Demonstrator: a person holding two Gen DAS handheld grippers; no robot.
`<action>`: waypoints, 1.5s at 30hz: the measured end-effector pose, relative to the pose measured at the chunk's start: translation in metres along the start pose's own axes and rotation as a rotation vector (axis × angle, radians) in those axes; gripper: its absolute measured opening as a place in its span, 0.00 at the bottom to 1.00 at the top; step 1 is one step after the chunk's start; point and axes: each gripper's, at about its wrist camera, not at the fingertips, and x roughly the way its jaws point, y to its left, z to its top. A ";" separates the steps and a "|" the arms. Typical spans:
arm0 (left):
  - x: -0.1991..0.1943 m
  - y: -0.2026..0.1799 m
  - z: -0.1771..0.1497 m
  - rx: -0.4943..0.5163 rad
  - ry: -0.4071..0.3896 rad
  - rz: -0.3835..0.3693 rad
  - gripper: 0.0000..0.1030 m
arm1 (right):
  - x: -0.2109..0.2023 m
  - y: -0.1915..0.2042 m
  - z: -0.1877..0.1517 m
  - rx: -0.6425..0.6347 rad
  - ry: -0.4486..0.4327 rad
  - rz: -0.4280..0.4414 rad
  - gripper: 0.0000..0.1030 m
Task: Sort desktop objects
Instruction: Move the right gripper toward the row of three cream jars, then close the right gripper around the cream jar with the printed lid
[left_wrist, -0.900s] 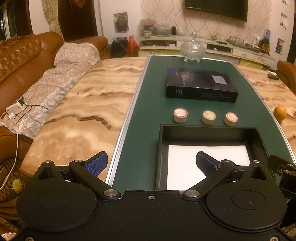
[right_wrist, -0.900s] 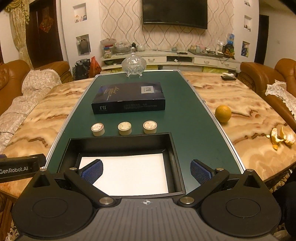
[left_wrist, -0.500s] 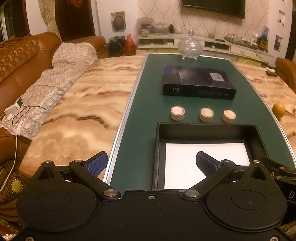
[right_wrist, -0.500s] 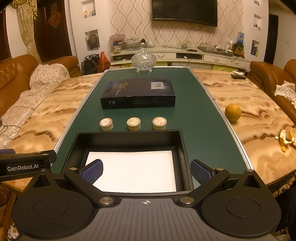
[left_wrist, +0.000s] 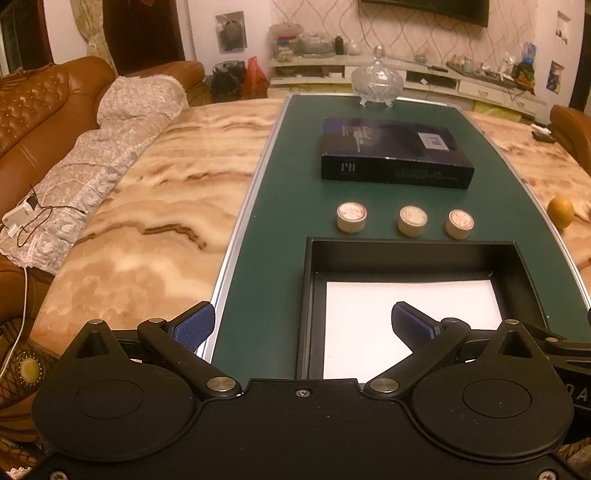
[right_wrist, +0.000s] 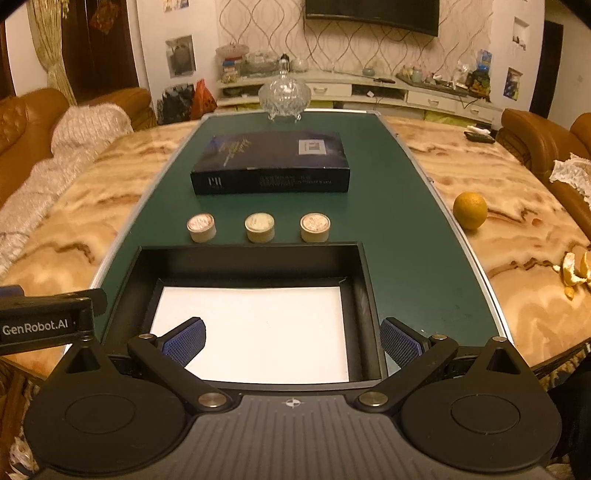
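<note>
A black open box (left_wrist: 410, 250) (right_wrist: 251, 254) with a white sheet on its floor lies near me on the green mat (left_wrist: 288, 192) (right_wrist: 399, 221). Just beyond it stand three small round tins in a row: left (left_wrist: 351, 217) (right_wrist: 201, 228), middle (left_wrist: 413, 220) (right_wrist: 259, 227), right (left_wrist: 460, 223) (right_wrist: 314, 227). A dark flat box (left_wrist: 395, 153) (right_wrist: 271, 162) lies behind them. My left gripper (left_wrist: 303, 325) is open over the black box's left wall. My right gripper (right_wrist: 291, 339) is open above the black box, holding nothing.
A glass lidded bowl (left_wrist: 376, 83) (right_wrist: 283, 94) stands at the mat's far end. An orange (left_wrist: 560, 212) (right_wrist: 470, 210) and peel (right_wrist: 576, 269) lie on the marble table to the right. A leather sofa with a lace cover (left_wrist: 92, 155) runs along the left.
Both cameras have tilted and shifted slightly, so the table objects sit lower in view. Both grippers stay open and nothing on the table has moved.
</note>
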 end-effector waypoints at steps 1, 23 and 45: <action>0.002 0.000 0.000 -0.001 0.002 -0.001 1.00 | 0.002 0.000 0.001 -0.004 0.004 -0.001 1.00; 0.046 -0.010 0.033 -0.003 0.038 -0.010 1.00 | 0.049 -0.005 0.034 0.021 0.022 -0.042 1.00; 0.087 -0.014 0.079 -0.026 0.064 -0.058 1.00 | 0.117 -0.041 0.114 0.031 0.040 0.022 1.00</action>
